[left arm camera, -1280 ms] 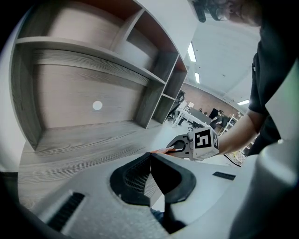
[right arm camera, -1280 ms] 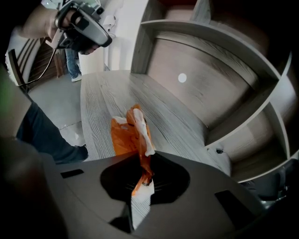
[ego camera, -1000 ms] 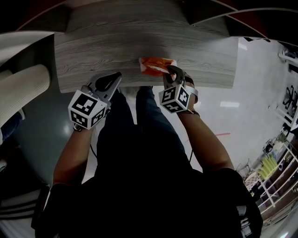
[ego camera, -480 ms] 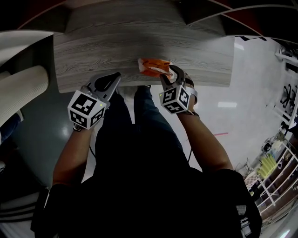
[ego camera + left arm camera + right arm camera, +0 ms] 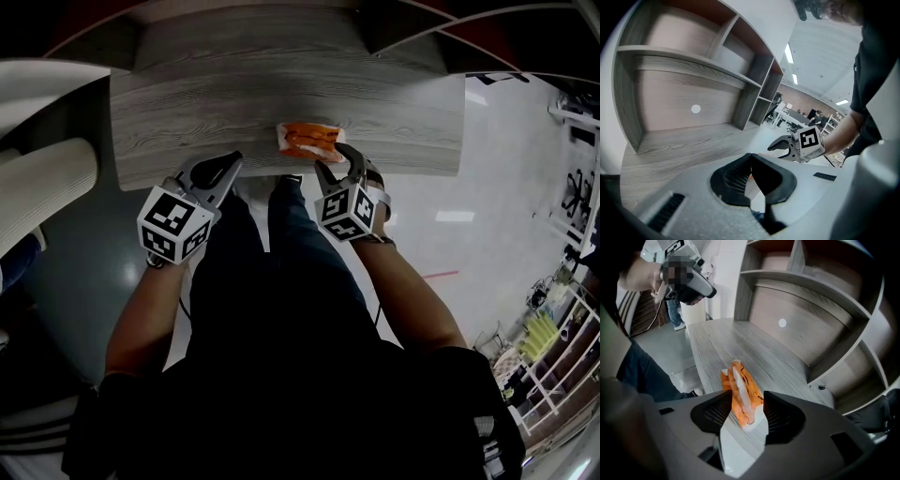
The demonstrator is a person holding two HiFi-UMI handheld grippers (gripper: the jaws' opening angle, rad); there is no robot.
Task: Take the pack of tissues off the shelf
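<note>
At the front edge of the wooden board, the tissue pack lies released. The right gripper has just been opening its jaws, which straddle the pack loosely. The left gripper is closed and empty. Next move is probably to back clear.

My head camera looks steeply down past the person's arms onto the front edge of the grey shelf board, with the left gripper and right gripper both in frame. The left gripper camera sits close behind its own jaws, facing across that board towards the back panel, the right gripper at its right. The right gripper camera, equally close, looks down along the same board over the pack of tissues, the left gripper at upper left.
</note>
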